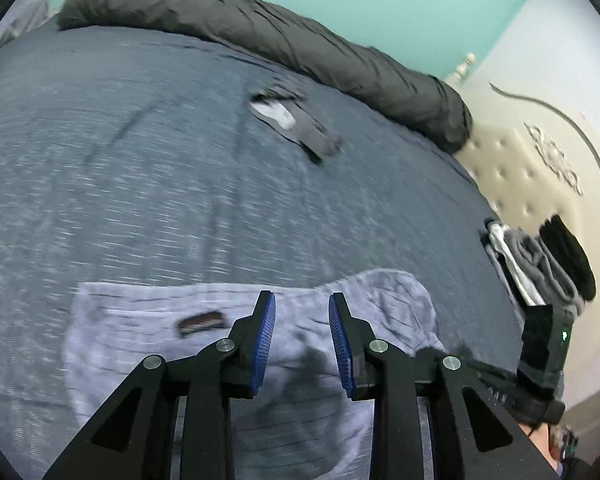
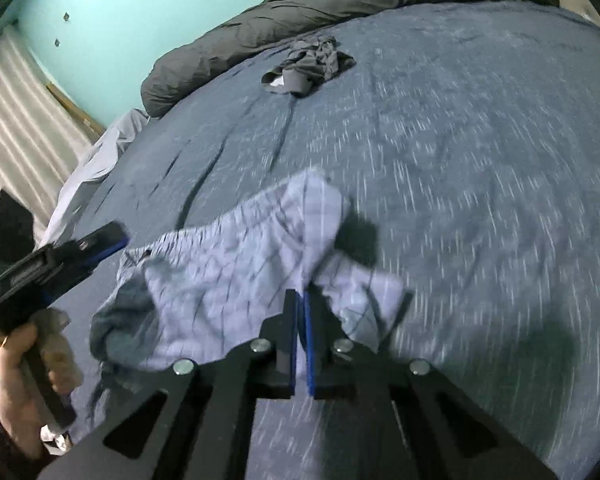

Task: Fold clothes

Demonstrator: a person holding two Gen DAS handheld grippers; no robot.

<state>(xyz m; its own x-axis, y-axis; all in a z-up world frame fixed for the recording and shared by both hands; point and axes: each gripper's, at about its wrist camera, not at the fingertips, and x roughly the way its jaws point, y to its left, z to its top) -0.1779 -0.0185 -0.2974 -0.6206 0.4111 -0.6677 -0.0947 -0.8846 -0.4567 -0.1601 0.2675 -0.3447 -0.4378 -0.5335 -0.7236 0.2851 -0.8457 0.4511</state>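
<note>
Pale lavender striped shorts [image 1: 148, 320] lie on the blue bedspread [image 1: 140, 160] right in front of me; they also show in the right wrist view [image 2: 236, 264]. My left gripper [image 1: 302, 300] is open and empty just above the shorts. My right gripper [image 2: 301, 296] is shut on the shorts' cloth and lifts one side into a raised fold. The left gripper, held in a hand, also shows in the right wrist view [image 2: 100, 246], beside the shorts' waistband. Both views are motion-blurred.
A dark grey crumpled garment [image 1: 296, 124] lies farther up the bed, also in the right wrist view [image 2: 312, 62]. A rolled grey duvet [image 1: 260, 36] runs along the far edge. A stack of folded clothes [image 1: 540, 264] sits at the right edge, by a tufted headboard [image 1: 512, 160].
</note>
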